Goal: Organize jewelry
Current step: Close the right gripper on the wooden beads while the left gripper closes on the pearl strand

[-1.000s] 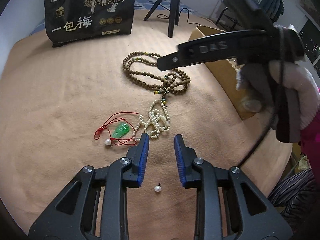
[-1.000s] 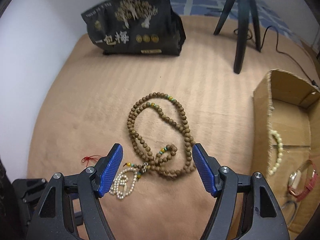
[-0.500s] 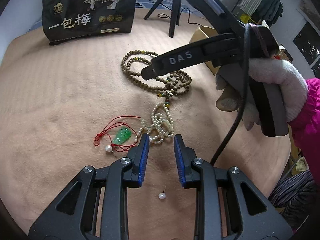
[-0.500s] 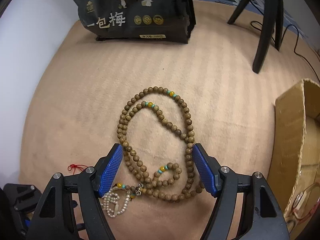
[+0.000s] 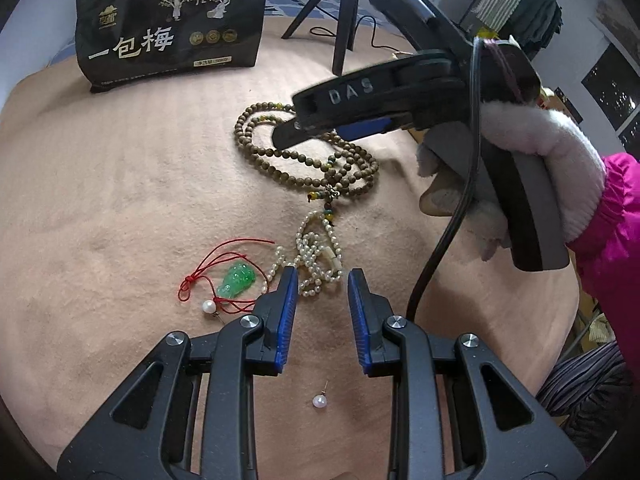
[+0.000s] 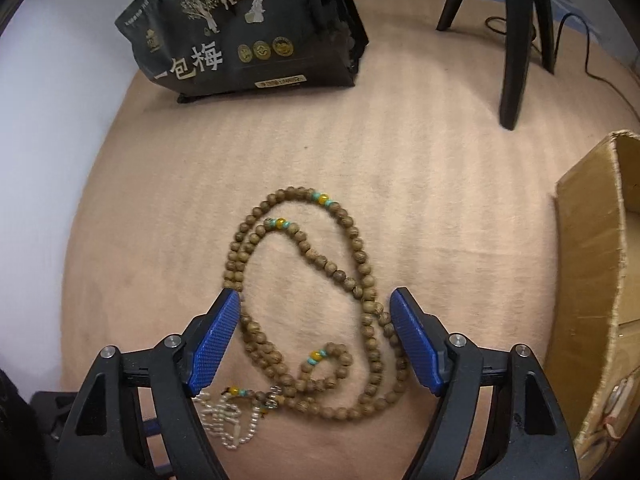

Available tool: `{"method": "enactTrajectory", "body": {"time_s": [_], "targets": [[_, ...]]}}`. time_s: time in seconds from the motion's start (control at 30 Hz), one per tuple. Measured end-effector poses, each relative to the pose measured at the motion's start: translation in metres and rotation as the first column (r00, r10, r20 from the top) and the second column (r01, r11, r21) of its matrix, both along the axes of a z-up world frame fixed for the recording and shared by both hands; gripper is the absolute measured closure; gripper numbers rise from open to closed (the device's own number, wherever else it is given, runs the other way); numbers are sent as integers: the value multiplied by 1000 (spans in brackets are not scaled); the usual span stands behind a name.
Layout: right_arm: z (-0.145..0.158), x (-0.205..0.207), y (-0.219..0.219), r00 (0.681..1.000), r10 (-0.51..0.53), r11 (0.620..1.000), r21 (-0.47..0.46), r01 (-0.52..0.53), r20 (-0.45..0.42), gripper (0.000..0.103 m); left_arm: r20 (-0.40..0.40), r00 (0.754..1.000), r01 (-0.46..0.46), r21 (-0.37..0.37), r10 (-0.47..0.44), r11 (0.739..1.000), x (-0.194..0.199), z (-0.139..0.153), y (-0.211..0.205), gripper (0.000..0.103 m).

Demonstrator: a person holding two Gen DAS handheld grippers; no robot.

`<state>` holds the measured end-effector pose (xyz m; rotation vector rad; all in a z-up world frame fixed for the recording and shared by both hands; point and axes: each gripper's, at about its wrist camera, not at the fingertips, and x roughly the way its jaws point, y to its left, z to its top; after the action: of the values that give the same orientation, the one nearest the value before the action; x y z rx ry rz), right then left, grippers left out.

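The right claw (image 6: 314,340) hung over the wooden bead necklace (image 6: 304,300) on the tan blanket (image 6: 400,160), its jaws opening around the loops without pressing them. The left claw (image 5: 322,312), narrowly spread and empty, sat just near of the pearl strand (image 5: 316,256).

right gripper (image 6: 314,336) opening, angled down — left gripper (image 5: 322,304) slightly parted
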<state>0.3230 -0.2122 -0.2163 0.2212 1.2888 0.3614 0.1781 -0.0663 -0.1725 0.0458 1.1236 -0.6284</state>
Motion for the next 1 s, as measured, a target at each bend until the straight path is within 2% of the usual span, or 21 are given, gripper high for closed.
{"method": "enactTrajectory", "body": {"time_s": [0.1, 0.17, 0.37, 0.53, 0.63, 0.77, 0.9, 0.93, 0.97, 1.0], "targets": [[-2, 2, 8, 1000, 20, 999, 37, -20, -16, 25, 0, 1000, 6, 9, -6, 1000, 0, -2, -1, 78], [-4, 3, 19, 998, 54, 998, 26, -54, -19, 25, 2, 1000, 6, 14, -6, 1000, 0, -3, -2, 78], [-11, 4, 54, 992, 129, 984, -125, -128, 3, 25, 2, 1000, -4, 16, 4, 1000, 4, -5, 0, 78], [-18, 5, 78, 984, 175, 945, -285, -161, 23, 26, 4, 1000, 9, 19, -9, 1000, 10, -8, -4, 78], [-19, 8, 77, 988, 149, 949, -284, -135, 27, 27, 11, 1000, 20, 19, -20, 1000, 12, -8, -9, 78], [-16, 10, 63, 992, 124, 956, -271, -112, 26, 47, 9, 999, 45, 29, -45, 999, 19, -12, -18, 78], [-18, 13, 52, 994, 112, 961, -257, -105, 11, 48, -11, 997, 71, 72, -70, 995, 24, -25, -26, 77], [-17, 14, 46, 994, 113, 961, -255, -107, 10, 48, -9, 997, 73, 91, -73, 993, 24, -29, -28, 74], [-18, 16, 46, 993, 114, 961, -253, -108, 9, 48, -12, 997, 76, 98, -76, 992, 25, -31, -29, 63], [-18, 16, 42, 993, 116, 962, -251, -110, 8, 48, -20, 996, 83, 95, -82, 992, 26, -33, -30, 58]]}}
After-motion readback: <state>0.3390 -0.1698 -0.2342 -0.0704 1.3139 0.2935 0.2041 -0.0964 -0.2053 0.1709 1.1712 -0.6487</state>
